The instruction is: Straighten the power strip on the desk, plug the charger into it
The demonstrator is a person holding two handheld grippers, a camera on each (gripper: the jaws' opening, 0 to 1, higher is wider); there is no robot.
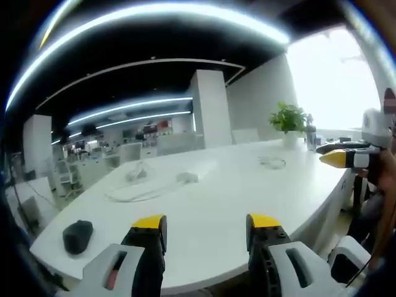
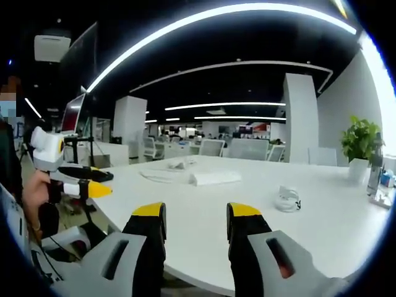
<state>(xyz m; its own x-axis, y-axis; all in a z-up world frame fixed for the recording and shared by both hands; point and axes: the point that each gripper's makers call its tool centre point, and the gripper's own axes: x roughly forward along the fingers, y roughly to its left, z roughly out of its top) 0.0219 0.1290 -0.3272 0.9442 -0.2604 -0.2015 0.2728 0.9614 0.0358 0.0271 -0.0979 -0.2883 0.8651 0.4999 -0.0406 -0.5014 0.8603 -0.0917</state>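
Note:
A white power strip lies on the white desk, its cord looping off to the left. In the left gripper view the power strip shows as a short pale block beside the cord's loops. A small white piece with a coiled cable, perhaps the charger, lies nearer on the right; it is too small to be sure. Both grippers hover off the desk's near edge. My left gripper is open and holds nothing. My right gripper is open and holds nothing.
A black mouse-like object sits near the desk's left corner. A potted plant and a bottle stand at the far right. Another small white item lies behind the cord. Office chairs and monitors stand beyond the desk.

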